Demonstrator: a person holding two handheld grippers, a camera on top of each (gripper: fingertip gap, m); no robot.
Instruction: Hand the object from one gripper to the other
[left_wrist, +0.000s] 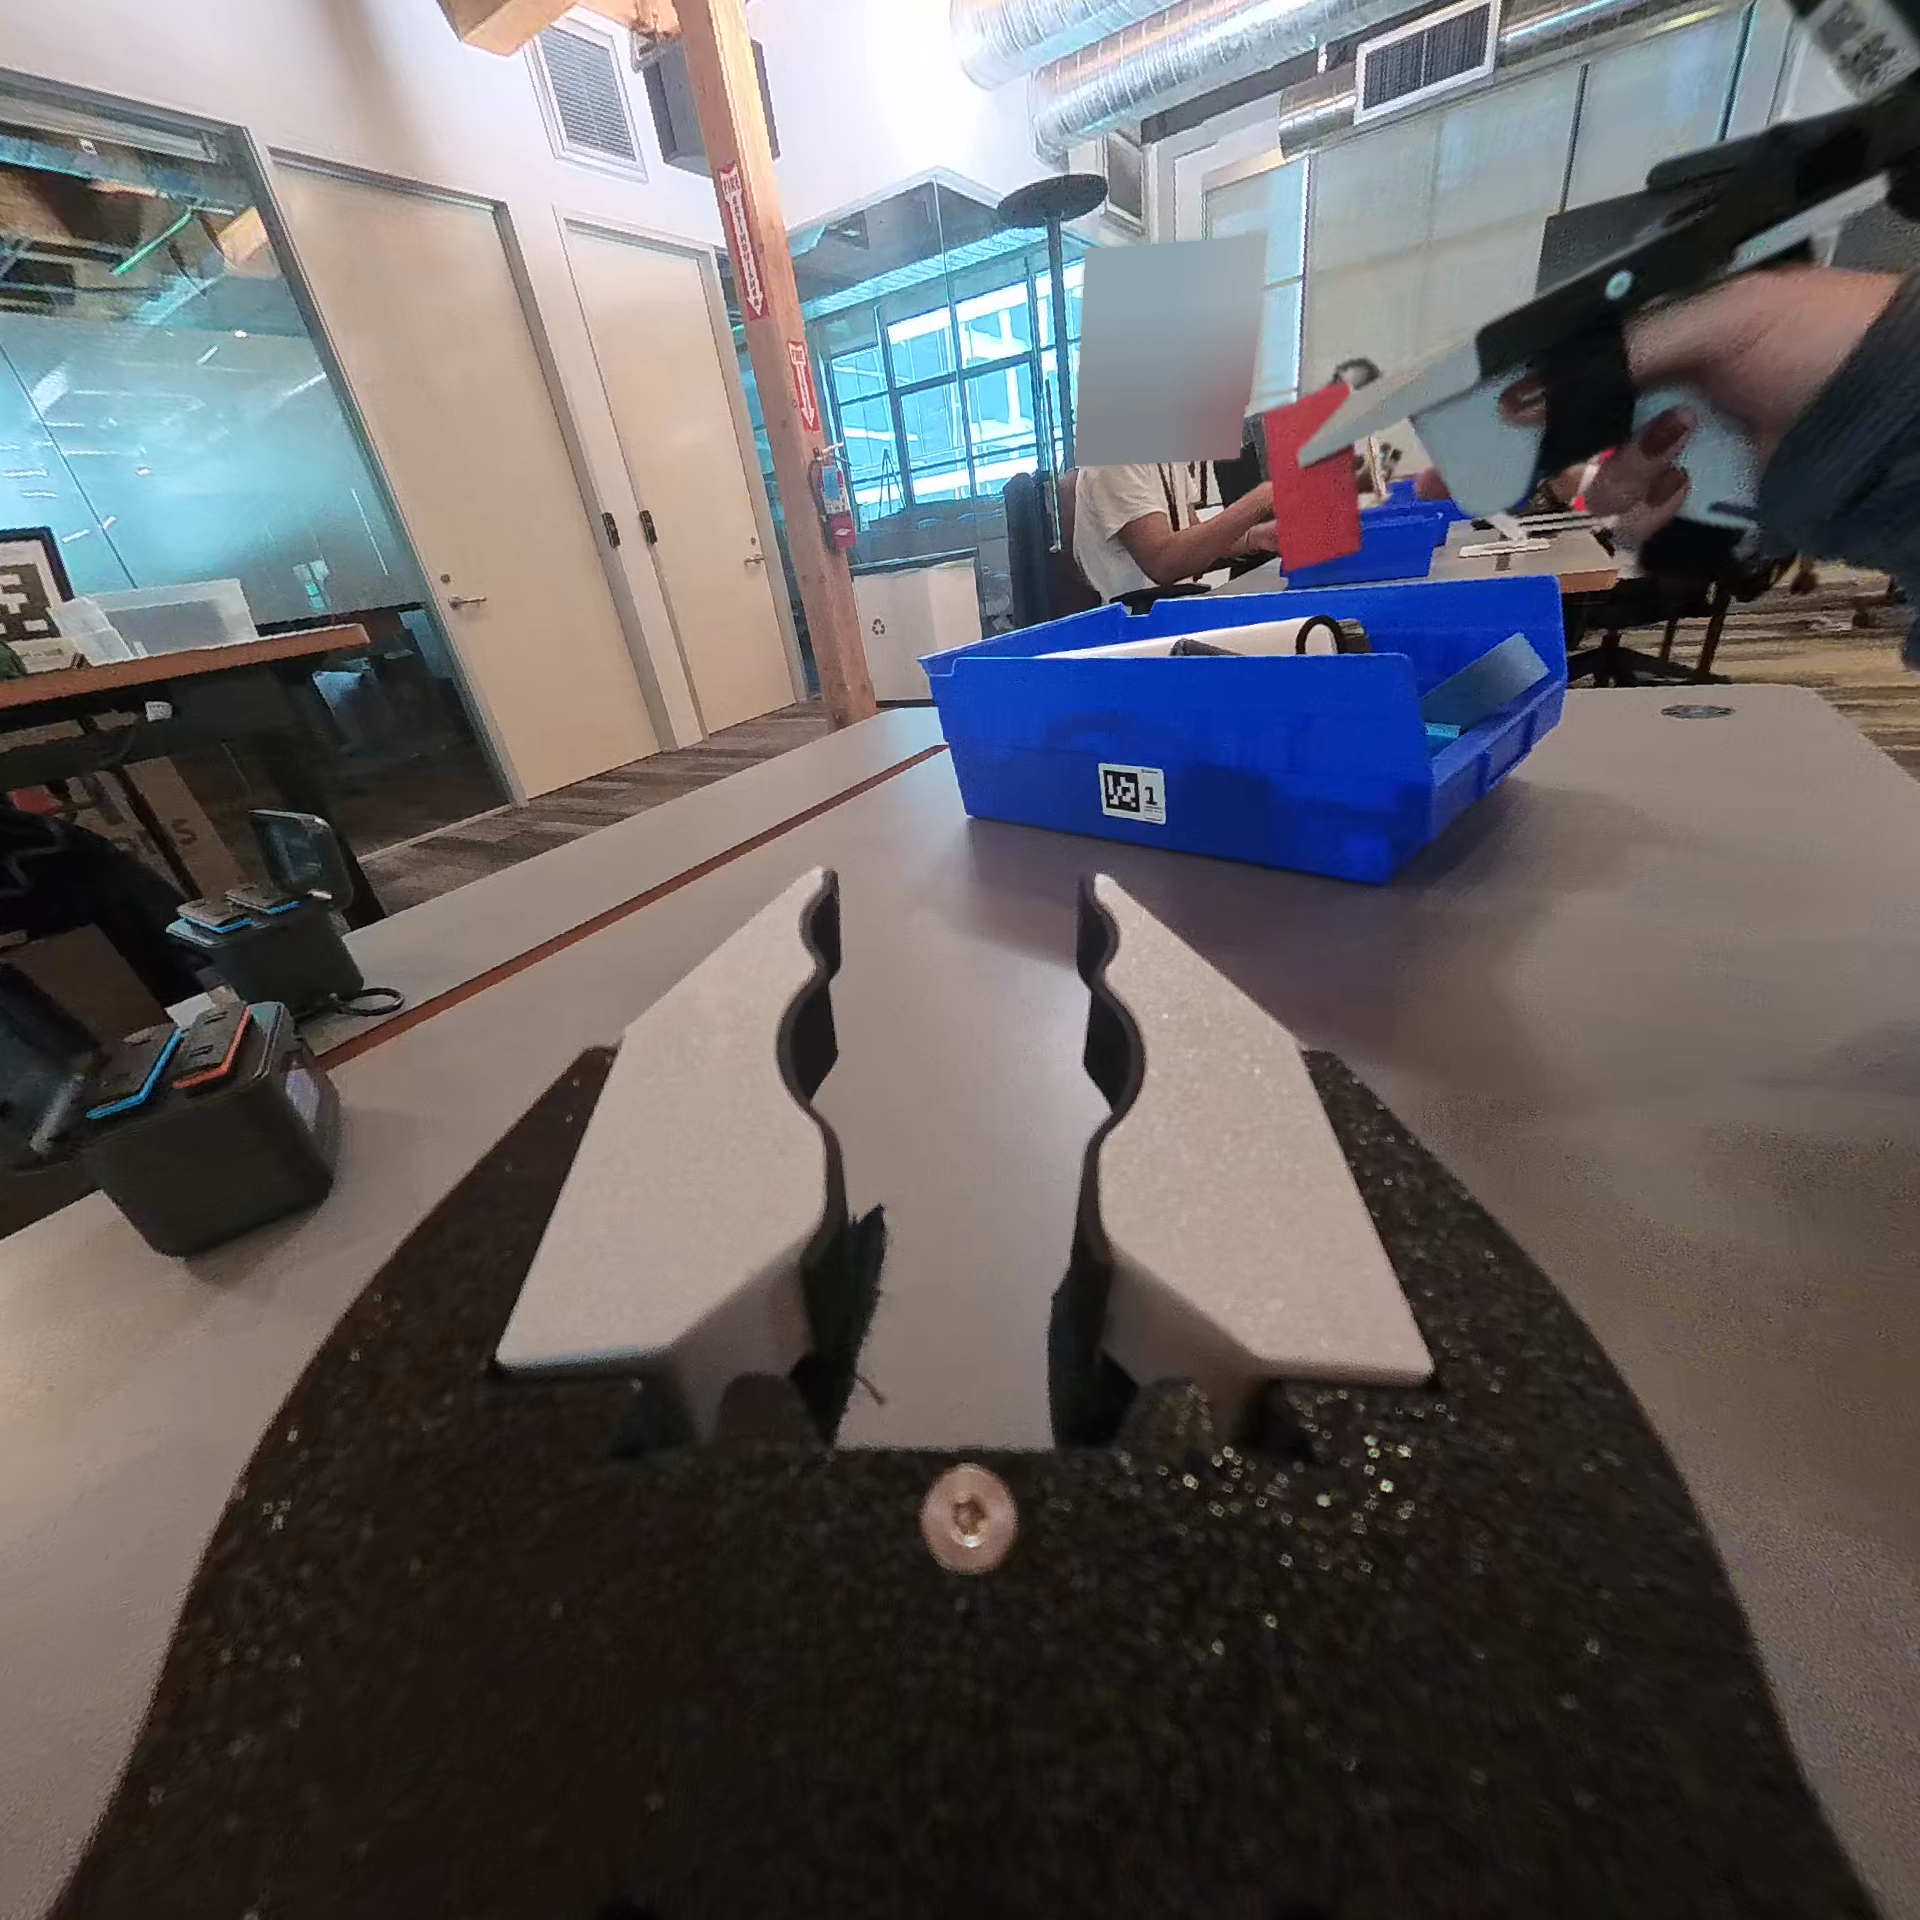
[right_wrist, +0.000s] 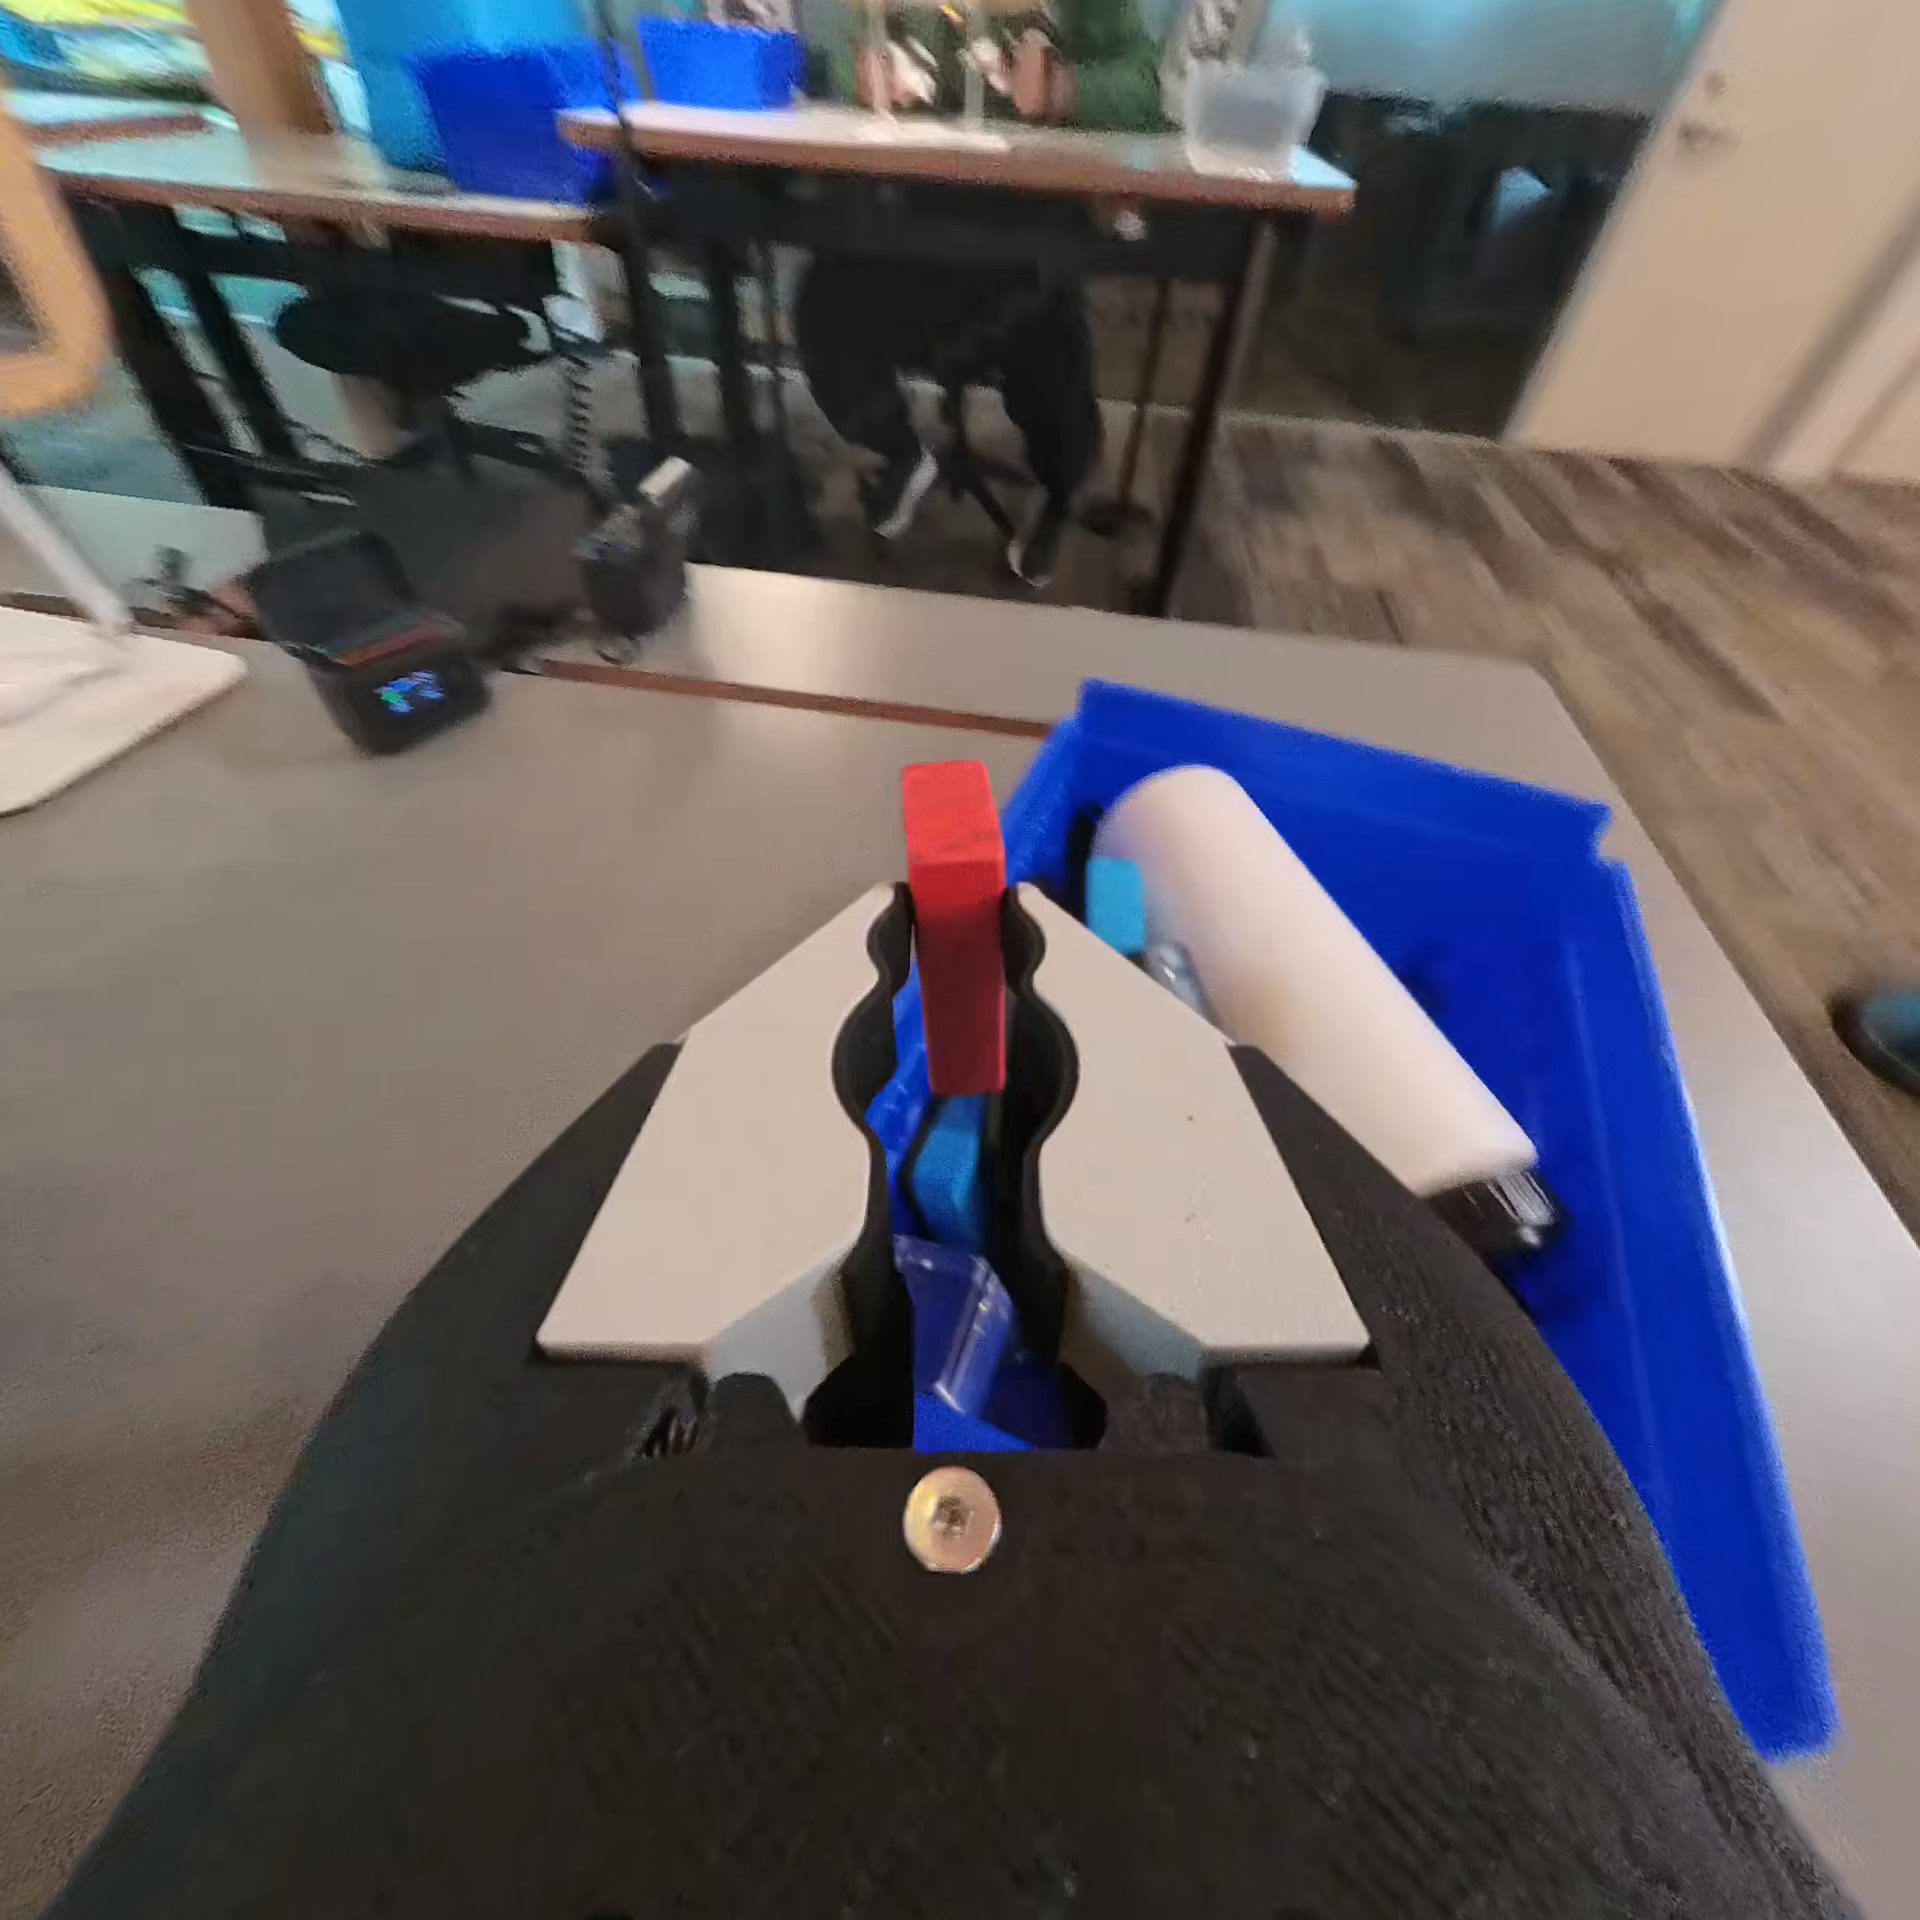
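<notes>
A: Right gripper (right_wrist: 958, 914) first. State?

B: Clamped on the red block (right_wrist: 956, 935), pinched near the fingertips. Jaws narrow, both pads touching its flat sides. Block is off the table, held above the blue bin (right_wrist: 1558, 1039).

A: Left gripper (left_wrist: 956, 997)?

B: Jaws apart, nothing between them. Low over the grey table (left_wrist: 1558, 1039), pointing toward the bin. In the left wrist view the block (left_wrist: 1314, 488) and right gripper (left_wrist: 1340, 426) sit high and to the right, well apart from the left fingers.

A: Step?

B: I'd call it pick done, transfer not started. Looks like carry toward the meeting point.

A: Next move needs what?

B: Left has to rise and turn toward the block, keep its jaws wide, and close on the exposed end beyond the right fingertips. Right lets go only after that, I'd guess.

A: Orientation?

B: Thin slab. In the right wrist view its long axis runs along the fingers, free end pointing forward past the tips. From the left it hangs roughly upright, slightly tilted.

A: Bin contents?

B: White roll (right_wrist: 1299, 987), some blue pieces. Not task items.
</notes>
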